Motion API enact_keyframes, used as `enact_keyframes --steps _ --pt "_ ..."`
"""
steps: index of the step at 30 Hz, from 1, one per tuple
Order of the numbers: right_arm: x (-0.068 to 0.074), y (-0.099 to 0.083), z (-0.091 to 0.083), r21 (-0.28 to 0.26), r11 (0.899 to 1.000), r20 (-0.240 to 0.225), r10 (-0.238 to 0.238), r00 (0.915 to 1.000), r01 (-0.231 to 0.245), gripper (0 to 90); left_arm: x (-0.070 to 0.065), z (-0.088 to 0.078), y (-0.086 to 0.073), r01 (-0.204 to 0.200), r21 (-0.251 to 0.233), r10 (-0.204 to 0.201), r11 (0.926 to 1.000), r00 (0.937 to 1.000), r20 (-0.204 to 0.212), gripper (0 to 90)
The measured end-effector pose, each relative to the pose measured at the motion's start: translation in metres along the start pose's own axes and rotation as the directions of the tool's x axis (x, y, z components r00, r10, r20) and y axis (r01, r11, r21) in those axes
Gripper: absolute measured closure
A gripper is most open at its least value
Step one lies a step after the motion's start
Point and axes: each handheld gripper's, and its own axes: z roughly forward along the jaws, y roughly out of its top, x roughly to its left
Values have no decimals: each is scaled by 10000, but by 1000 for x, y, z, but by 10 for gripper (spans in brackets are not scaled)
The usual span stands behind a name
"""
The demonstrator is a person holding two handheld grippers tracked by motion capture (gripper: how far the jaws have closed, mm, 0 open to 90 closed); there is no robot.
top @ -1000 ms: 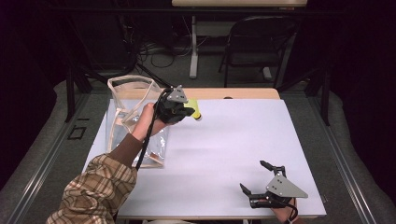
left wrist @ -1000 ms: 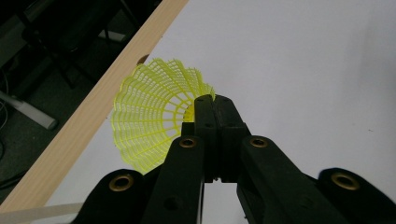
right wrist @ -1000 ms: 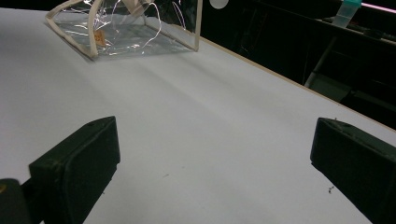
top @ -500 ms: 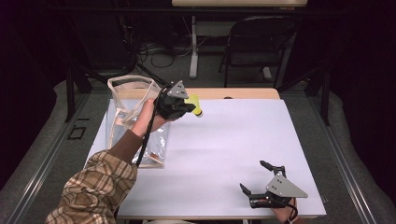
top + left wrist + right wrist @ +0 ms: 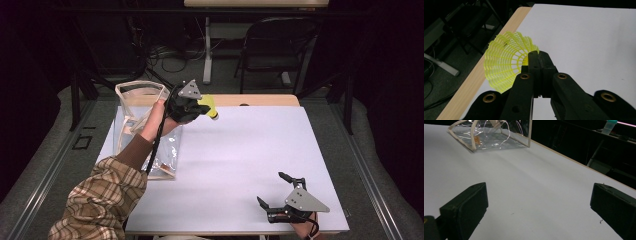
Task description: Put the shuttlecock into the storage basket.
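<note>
A yellow plastic shuttlecock (image 5: 506,62) is pinched by its skirt in my left gripper (image 5: 539,56), whose jaws are pressed together. In the high view that left gripper (image 5: 197,107) hangs above the table's far edge with the shuttlecock (image 5: 209,106) sticking out to the right. Just to its left lies a clear plastic bag (image 5: 135,125) with cream trim, its mouth (image 5: 142,89) standing open. The bag (image 5: 489,135) also appears far off in the right gripper view. My right gripper (image 5: 280,192) rests low at the near right of the table, jaws wide apart with nothing between them.
The white table top (image 5: 250,150) has a wooden strip (image 5: 260,100) along its far edge. A folding chair (image 5: 272,45) and cables (image 5: 165,52) stand on the dark floor beyond the table.
My left gripper has drifted slightly up and toward the far edge with the shuttlecock held. The right gripper has stayed where it was.
</note>
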Motion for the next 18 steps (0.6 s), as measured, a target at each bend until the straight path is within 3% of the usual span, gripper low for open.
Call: enact_keyframes --steps 18 --pt "0 0 0 -11 10000 7 -8 10000 8 10 10 -7 10 -44 -27 44 10000 9997 -240 900"
